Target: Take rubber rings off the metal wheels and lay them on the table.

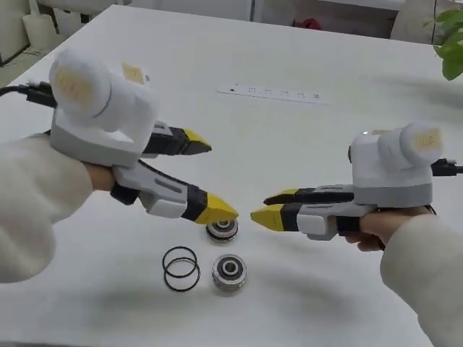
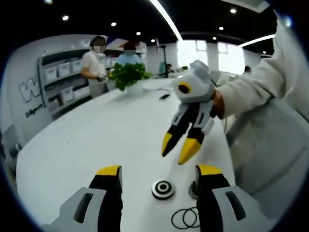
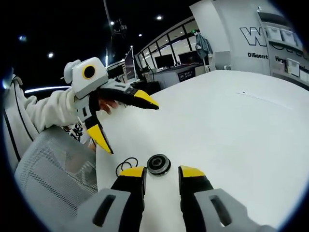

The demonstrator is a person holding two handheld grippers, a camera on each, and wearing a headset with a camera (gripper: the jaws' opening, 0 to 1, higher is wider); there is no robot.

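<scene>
Two metal wheels sit on the white table [image 1: 304, 144]. The farther wheel [image 1: 222, 228] has a dark rim and lies just below the tips of both grippers; the nearer wheel [image 1: 229, 272] looks bare and shiny. Two black rubber rings [image 1: 181, 269] lie overlapping on the table to the left of the nearer wheel. My left gripper [image 1: 222, 179] hovers open above the farther wheel, jaws spread wide and empty. My right gripper [image 1: 260, 207] points at it from the right, open and empty. In the right gripper view a wheel [image 3: 159, 164] sits just beyond the jaws, with the rings [image 3: 125, 166] beside it.
A white power strip [image 1: 275, 92] lies across the middle of the table further back. A green plant [image 1: 452, 43] stands at the far right corner. Two people stand by shelves [image 2: 63, 77] beyond the table's far end.
</scene>
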